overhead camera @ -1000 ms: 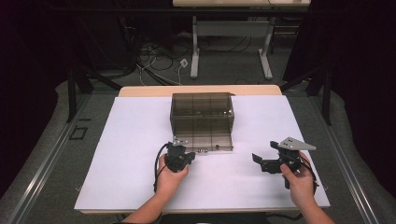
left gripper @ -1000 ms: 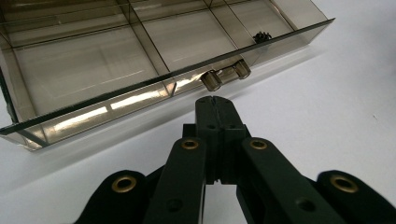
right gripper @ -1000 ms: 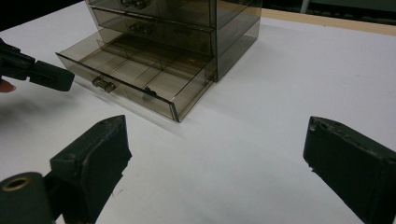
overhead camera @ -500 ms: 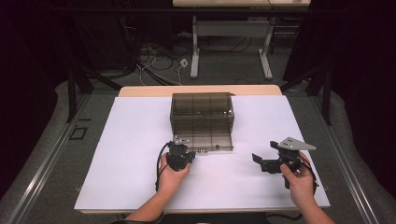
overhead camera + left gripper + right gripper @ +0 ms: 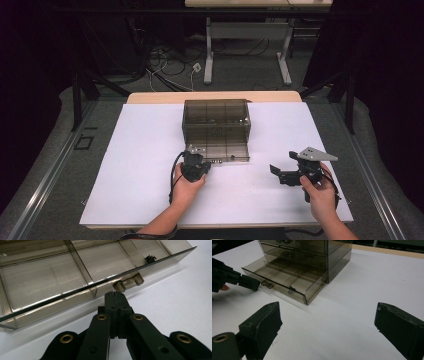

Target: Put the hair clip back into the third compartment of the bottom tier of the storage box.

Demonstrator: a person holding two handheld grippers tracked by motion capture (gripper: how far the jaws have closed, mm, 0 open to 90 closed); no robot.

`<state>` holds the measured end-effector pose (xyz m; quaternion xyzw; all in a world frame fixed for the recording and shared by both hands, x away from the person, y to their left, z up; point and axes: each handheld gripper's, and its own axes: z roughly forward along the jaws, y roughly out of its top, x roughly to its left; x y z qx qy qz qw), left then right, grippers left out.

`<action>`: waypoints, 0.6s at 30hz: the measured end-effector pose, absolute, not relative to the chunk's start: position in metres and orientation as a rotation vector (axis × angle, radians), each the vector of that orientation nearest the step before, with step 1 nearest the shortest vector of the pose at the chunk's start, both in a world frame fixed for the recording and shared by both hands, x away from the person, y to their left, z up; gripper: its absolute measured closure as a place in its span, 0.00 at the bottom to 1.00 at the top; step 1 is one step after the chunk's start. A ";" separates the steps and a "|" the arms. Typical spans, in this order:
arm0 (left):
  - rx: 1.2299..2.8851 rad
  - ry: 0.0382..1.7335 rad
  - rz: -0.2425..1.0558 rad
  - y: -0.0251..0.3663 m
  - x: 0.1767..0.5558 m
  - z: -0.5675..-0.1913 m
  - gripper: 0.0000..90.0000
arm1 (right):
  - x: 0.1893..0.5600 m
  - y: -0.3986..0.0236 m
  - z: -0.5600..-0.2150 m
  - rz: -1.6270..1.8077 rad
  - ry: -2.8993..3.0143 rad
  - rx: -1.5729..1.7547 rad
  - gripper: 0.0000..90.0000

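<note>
Left hand-held gripper [image 5: 199,164]: lower centre of the high view, jaws clenched together, tips at the small knob [image 5: 119,286] on the pulled-out bottom drawer [image 5: 218,150]; whether they touch it is unclear.

Right hand-held gripper [image 5: 278,172]: lower right, released, jaws wide apart over bare white surface [image 5: 145,150].

Smoky transparent drawer cabinet [image 5: 216,116]: centre of frame. A small dark item [image 5: 150,258] lies in one drawer compartment.

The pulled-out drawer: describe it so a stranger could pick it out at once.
On the white table stands a smoky transparent drawer cabinet. Its bottom drawer is the one slid out towards the person, showing its dividers. The shut left gripper is at its small front handle; the drawers above stay closed.
</note>
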<state>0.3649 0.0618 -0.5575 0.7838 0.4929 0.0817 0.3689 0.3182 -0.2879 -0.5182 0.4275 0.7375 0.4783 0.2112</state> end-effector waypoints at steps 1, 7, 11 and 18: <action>2.017 1.262 0.211 0.062 0.366 -0.558 1.00 | 0.318 -0.288 -0.518 1.329 2.049 1.187 0.07; 2.016 1.265 0.201 0.061 0.369 -0.558 1.00 | 0.318 -0.288 -0.518 1.316 2.054 1.188 0.07; 2.010 1.272 0.201 0.060 0.370 -0.558 1.00 | 0.318 -0.287 -0.518 1.318 2.053 1.187 0.07; 2.016 1.268 0.203 0.060 0.371 -0.558 1.00 | 0.318 -0.287 -0.518 1.325 2.049 1.190 0.07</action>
